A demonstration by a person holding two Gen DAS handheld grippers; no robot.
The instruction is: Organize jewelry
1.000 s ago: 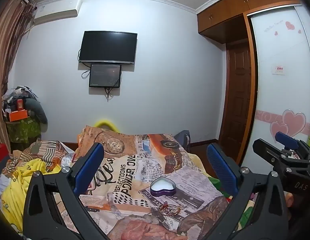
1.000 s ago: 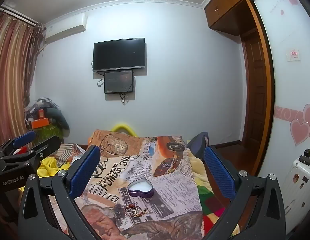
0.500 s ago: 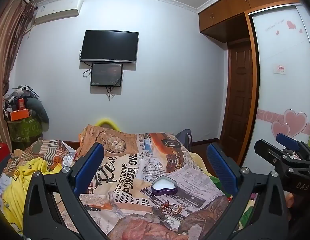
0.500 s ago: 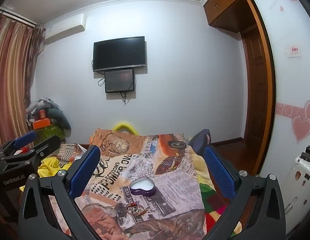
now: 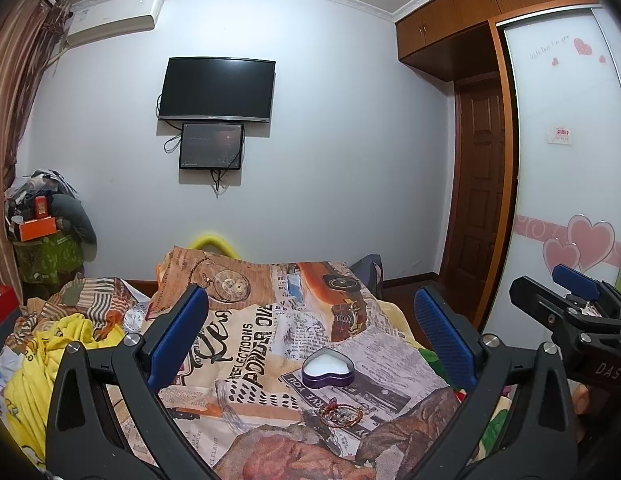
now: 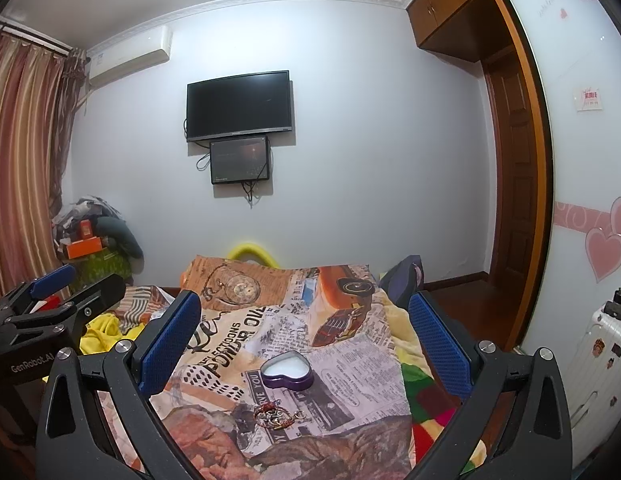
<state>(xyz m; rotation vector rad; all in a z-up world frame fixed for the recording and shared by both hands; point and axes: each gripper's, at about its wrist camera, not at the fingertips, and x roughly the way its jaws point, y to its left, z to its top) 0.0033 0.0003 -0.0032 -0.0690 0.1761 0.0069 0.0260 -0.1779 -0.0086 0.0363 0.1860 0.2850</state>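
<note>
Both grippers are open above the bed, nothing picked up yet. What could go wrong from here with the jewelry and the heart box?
1. The tangled bracelet lies flat on the soft printed blanket; wide fingers may pinch fabric with it or miss it.
2. It looks like several strands and charms, so part may snag or dangle.
3. The open heart-shaped box sits unsupported on bedding; a nudge from the right gripper or the left gripper might tip or slide it.

A home bedroom: bed (image 5: 270, 344), wardrobe (image 5: 566, 160), wall-mounted television (image 5: 217, 89).

You see: wall TV (image 5: 217, 89) | small monitor (image 5: 211, 146) just beneath | air conditioner (image 5: 114, 19) | newspaper-print blanket (image 5: 246, 332) | white suitcase (image 6: 598, 356)
</note>
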